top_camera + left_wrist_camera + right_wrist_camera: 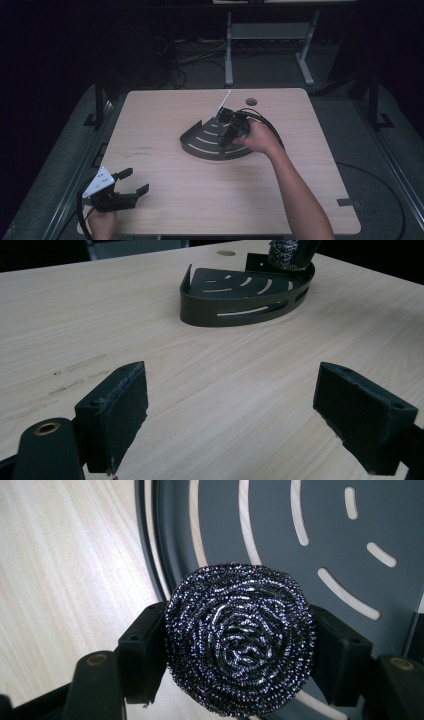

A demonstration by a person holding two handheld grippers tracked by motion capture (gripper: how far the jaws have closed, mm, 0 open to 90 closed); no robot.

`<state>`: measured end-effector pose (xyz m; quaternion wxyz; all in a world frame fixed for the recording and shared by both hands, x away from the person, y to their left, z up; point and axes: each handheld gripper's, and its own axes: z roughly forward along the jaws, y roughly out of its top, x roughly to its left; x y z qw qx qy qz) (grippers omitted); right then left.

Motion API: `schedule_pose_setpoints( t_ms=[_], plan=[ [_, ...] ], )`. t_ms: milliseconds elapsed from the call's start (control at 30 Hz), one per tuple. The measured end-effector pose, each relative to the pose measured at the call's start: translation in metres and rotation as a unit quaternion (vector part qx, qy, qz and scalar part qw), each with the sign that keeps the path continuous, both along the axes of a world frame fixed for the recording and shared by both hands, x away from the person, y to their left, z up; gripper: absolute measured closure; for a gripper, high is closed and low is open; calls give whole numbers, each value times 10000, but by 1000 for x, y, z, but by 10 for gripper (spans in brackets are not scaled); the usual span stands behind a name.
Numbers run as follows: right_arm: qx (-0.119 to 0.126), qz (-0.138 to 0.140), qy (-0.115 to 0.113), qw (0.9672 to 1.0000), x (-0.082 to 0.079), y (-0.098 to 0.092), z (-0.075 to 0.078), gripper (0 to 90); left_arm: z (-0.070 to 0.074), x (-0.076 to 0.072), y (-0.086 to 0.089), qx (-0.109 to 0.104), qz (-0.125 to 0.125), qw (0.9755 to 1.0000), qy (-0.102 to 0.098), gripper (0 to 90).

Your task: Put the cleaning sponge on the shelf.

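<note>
Nearest, at the table's near left corner: left tool, jaws wide apart on nothing, parked low, likely idle. Farther right, right tool clamped on both sides of steel-wool scourer, held just over dark slotted corner caddy mid-table, apparently for setting down inside. Scourer between the jaws, above caddy's floor; contact unclear.

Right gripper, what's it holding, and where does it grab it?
The right gripper holds a steel wool scrubber, squeezed by its two opposite sides, above the dark slotted tray.
</note>
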<state>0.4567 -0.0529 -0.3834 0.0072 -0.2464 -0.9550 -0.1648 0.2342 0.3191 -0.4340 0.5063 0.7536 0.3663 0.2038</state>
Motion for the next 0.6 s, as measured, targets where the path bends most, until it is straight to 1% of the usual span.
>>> schedule_pose_setpoints(
  t_ms=[67, 167, 233, 400, 500, 600],
  plan=[
    [-50, -18, 8, 10000, 2, 1, -4, 315, 0, 0, 0, -4, 5, 10000, 21, 137],
    [-62, -64, 52, 9999, 7, 0, -8, 315, 0, -1, 1, 21, 4, 10000, -4, 137],
    [-88, -90, 71, 9999, 10, 0, -12, 315, 0, 0, 2, -5, 16, 10000, 20, 137],
    [-80, -157, 123, 9998, 15, 2, -19, 315, 0, 0, 2, 0, 11, 10000, 18, 137],
    [-41, -102, 83, 9999, 16, 5, -20, 315, 0, 0, 2, 1, 24, 10000, 15, 137],
    [-1, -120, 110, 9999, 18, 7, -21, 315, -1, 0, 2, -8, 23, 10000, 23, 137]
  ],
)
